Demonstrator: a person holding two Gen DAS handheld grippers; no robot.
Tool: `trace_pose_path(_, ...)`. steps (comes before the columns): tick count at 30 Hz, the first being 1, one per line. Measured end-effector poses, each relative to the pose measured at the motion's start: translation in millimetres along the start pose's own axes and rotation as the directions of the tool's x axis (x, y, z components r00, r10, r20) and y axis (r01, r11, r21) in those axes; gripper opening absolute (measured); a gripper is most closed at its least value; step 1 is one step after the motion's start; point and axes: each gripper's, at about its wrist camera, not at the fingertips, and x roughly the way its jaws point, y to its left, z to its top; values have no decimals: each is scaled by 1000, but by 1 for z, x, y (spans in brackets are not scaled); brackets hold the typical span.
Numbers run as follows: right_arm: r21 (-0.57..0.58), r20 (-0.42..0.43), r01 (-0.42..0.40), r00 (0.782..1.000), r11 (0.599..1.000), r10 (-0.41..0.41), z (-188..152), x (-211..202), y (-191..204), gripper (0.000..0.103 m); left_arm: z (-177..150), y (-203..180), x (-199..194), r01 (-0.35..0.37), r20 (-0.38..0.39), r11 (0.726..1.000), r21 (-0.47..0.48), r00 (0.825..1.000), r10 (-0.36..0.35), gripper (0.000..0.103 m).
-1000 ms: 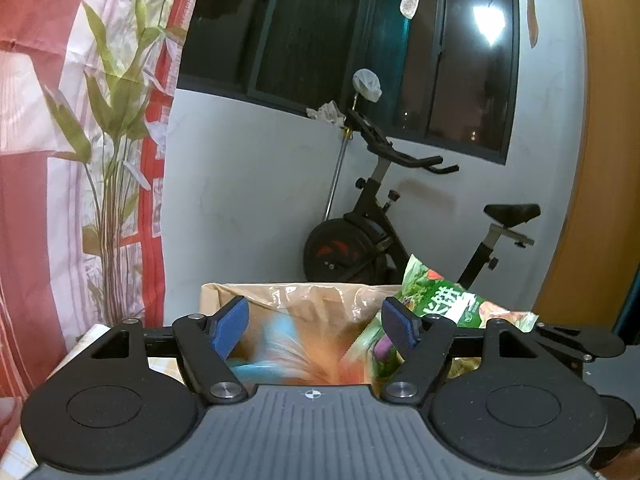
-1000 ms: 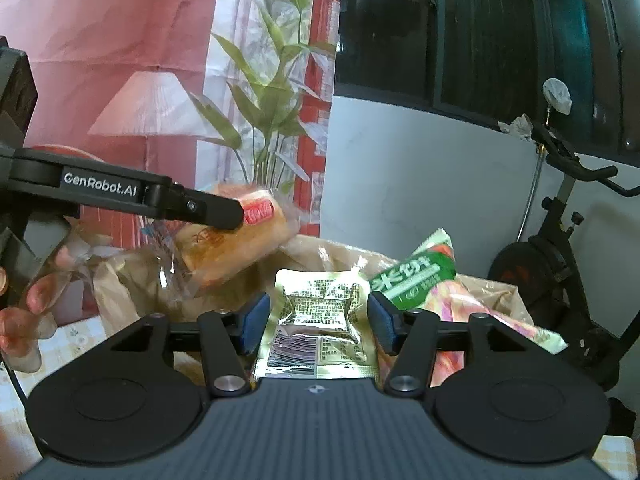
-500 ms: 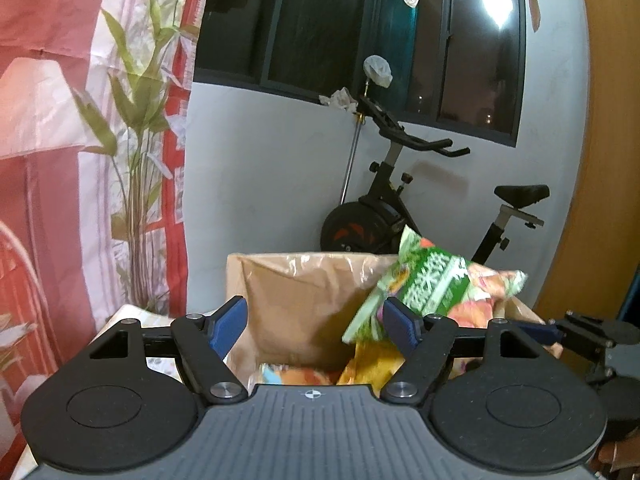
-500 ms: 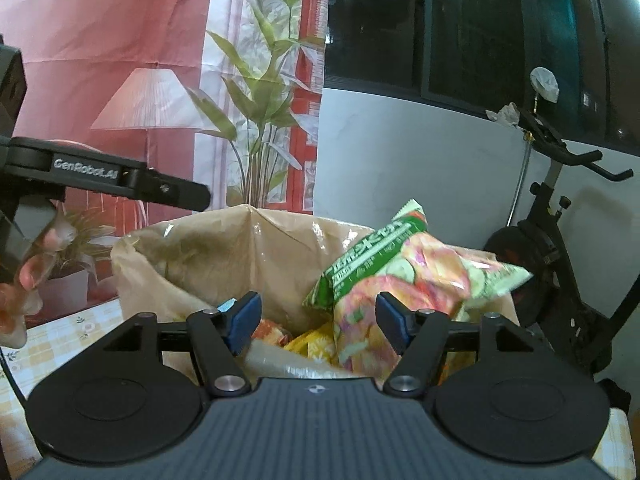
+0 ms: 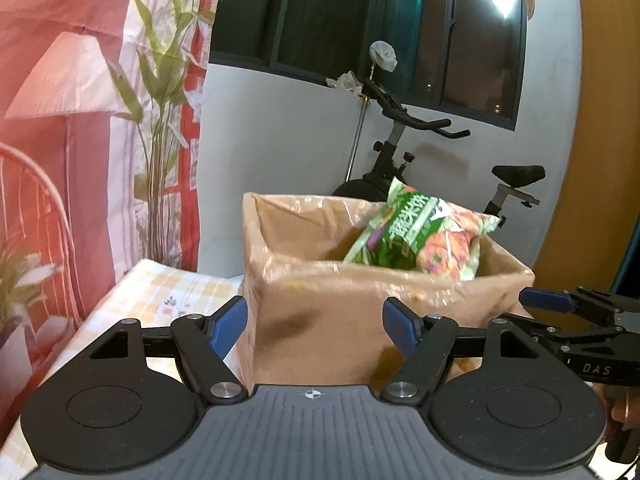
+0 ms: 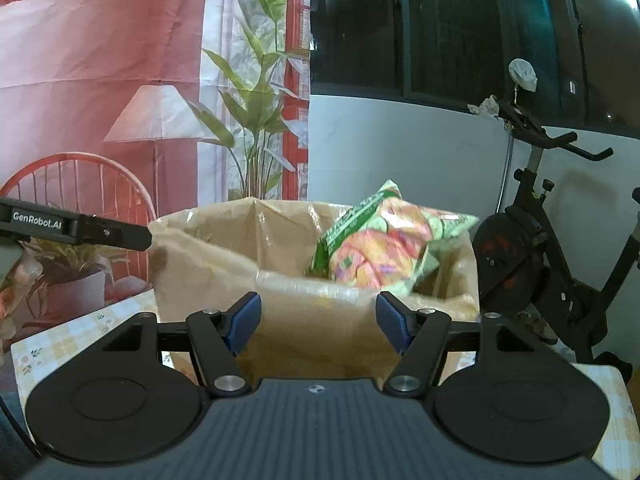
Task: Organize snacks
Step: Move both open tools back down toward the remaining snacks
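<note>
A printed curtain (image 6: 100, 60) hangs at left beside the checked surface (image 5: 160, 296). The box (image 5: 340, 312) on it holds a snack bag (image 5: 420, 240); its other contents are hidden. Exercise bike (image 6: 536, 240) at right. Left tool (image 5: 314, 326) and right tool (image 6: 318, 320) both gape, empty.

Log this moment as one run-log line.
left hand-held gripper: open, empty | right hand-held gripper: open, empty | green snack bag: sticking out of cardboard box

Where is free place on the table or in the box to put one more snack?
Free: the checked tablecloth left of the brown cardboard box, and the box's left half. Crowded: its right side, where the green-and-orange snack bag sticks out.
</note>
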Motion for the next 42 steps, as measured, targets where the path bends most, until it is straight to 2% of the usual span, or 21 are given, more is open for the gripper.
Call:
trace_pose_path(8,28,-45,9,999,1000,-8,-34,-12,0,67,-35,-10,-6,-3,-29,1000,20,1000,4,77)
trace_pose_path(15,40,-151,32,988,999,-26,-75,-17,-5,67,-68,-12,1,-8,-92,1000,8,996,8,77)
trace_pose_path(22,0,-268,40,963,999,-39,-118,-19,-5,67,-98,-7,10,-15,-162,1000,-25,987,11,77)
trace_pose_path(28,-97,-361,-59,932,993,20,-146,-13,14,67,-114,-2,13,-16,-202,999,-42,979,8,77)
trace_pose_path(31,-120,-403,-99,914,988,43,-153,-4,18,67,-116,-2,13,-16,-204,999,-42,979,7,77)
trace_pose_path(37,-82,-406,-111,911,990,68,-148,19,13,66,-118,-5,16,-18,-212,999,-38,977,10,77)
trace_pose_path(39,-43,-407,-134,907,990,105,-147,23,11,58,-120,-5,16,-18,-216,999,-36,976,10,77)
trace_pose_path(42,-31,-395,-131,913,991,108,-149,22,11,55,-121,-4,17,-19,-226,999,-35,974,11,77)
